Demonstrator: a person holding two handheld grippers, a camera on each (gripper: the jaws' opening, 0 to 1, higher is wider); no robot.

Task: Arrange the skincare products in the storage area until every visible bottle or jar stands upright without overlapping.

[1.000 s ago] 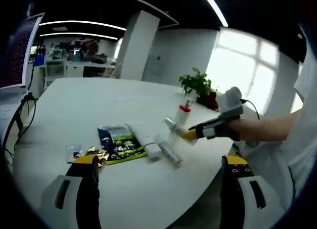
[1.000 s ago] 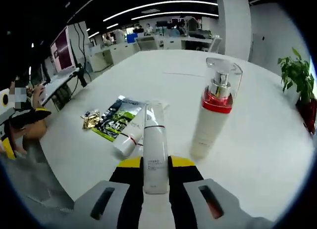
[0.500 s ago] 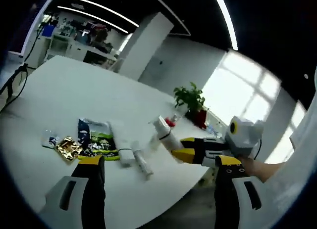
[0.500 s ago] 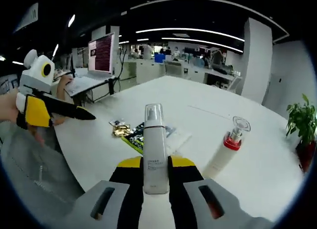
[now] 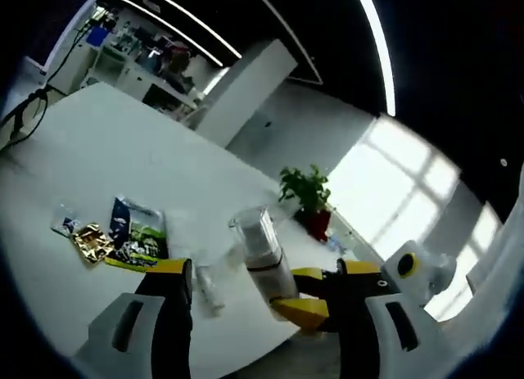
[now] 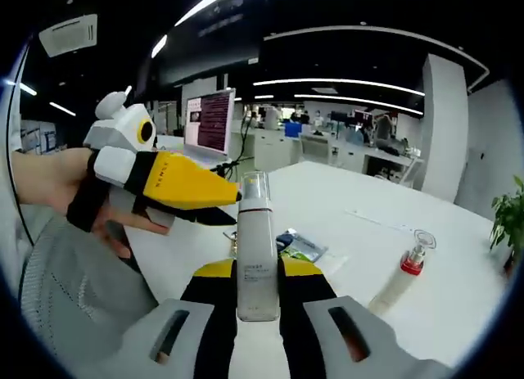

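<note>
— As the left gripper view shows it, what lies past the left claw (image 5: 262,293)?
— Jaws spread, nothing held. Between them one clear-capped bottle (image 5: 260,256), cap tilted up, pinched by the right claw (image 5: 307,305). One white tube (image 5: 210,285) lies flat on the table (image 5: 98,166).

— And the right gripper view?
— Right claw (image 6: 258,289) squeezes that white bottle (image 6: 256,248), long axis straight ahead, cap far. One red-collared pump bottle (image 6: 401,279) stands right; the left claw (image 6: 184,187) reaches in from the left.

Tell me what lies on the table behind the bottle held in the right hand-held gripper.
In the right gripper view, behind the held bottle a green packet lies flat on the white table; a red-collared pump bottle stands further right. The bottle hides anything directly behind it.
</note>
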